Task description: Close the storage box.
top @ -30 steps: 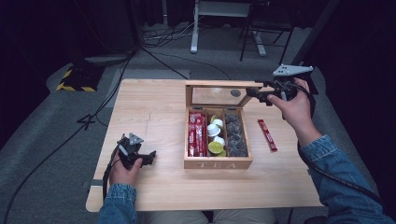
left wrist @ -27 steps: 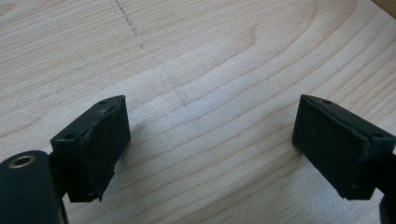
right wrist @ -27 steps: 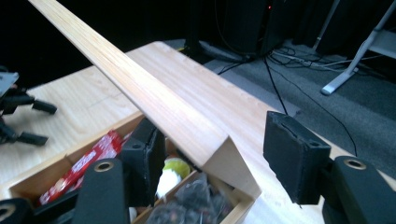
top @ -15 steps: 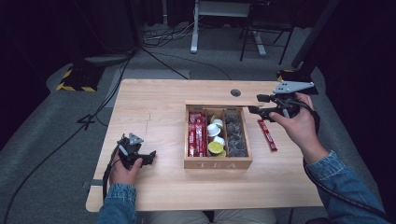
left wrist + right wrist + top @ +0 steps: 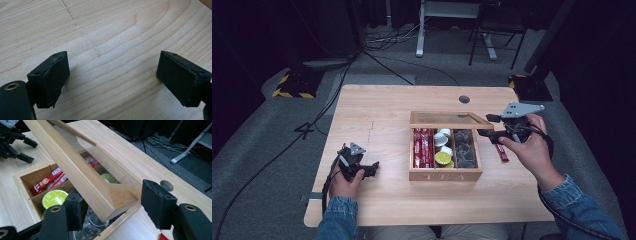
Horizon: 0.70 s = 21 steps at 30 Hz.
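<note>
My right claw (image 5: 112,207) has the corner of the lid (image 5: 82,177) between its jaws, and the frame looks clamped, though the left pad is partly hidden behind the wood, so I can't swear both faces press. The lid slopes up and away from my jaws, hinged at the far edge of the tea box (image 5: 445,175), half lowered over it. I judge it light but awkward: a stiff wooden frame around a clear pane that would crack if dropped, so the solid corner is the place to hold, never the pane. Below my jaws sit green-topped pods (image 5: 53,197) and red sachets (image 5: 47,180). Far off, my left claw (image 5: 362,167) rests on the table (image 5: 377,110), spread wide and holding nothing.
</note>
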{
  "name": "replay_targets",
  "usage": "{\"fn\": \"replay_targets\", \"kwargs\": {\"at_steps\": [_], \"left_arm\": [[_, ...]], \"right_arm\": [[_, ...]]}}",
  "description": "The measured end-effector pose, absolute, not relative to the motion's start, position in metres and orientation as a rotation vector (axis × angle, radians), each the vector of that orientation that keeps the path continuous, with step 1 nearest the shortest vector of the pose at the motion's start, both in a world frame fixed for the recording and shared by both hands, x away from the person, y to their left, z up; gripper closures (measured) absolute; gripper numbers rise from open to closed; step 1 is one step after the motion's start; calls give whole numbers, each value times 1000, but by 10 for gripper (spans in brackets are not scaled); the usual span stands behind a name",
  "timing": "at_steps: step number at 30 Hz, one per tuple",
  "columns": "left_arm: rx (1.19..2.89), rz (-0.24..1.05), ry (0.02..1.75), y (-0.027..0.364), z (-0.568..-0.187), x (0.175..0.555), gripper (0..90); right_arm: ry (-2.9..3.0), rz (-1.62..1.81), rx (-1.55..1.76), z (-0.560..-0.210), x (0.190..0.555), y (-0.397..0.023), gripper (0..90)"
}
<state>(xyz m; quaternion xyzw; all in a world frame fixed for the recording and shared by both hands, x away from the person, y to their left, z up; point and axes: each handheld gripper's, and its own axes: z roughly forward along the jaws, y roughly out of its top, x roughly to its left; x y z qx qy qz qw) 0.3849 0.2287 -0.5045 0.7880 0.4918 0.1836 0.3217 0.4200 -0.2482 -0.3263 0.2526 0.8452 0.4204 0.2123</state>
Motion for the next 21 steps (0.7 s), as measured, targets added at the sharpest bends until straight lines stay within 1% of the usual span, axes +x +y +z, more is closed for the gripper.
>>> {"fn": "replay_targets", "kwargs": {"at_steps": [15,21], "left_arm": [[2068,478,1295,228,-505,385,115],[2068,477,1295,228,-505,385,115]], "right_arm": [[2362,1135,634,-345,398,-248,374],[2375,1119,633,-356,392,-248,351]]}}
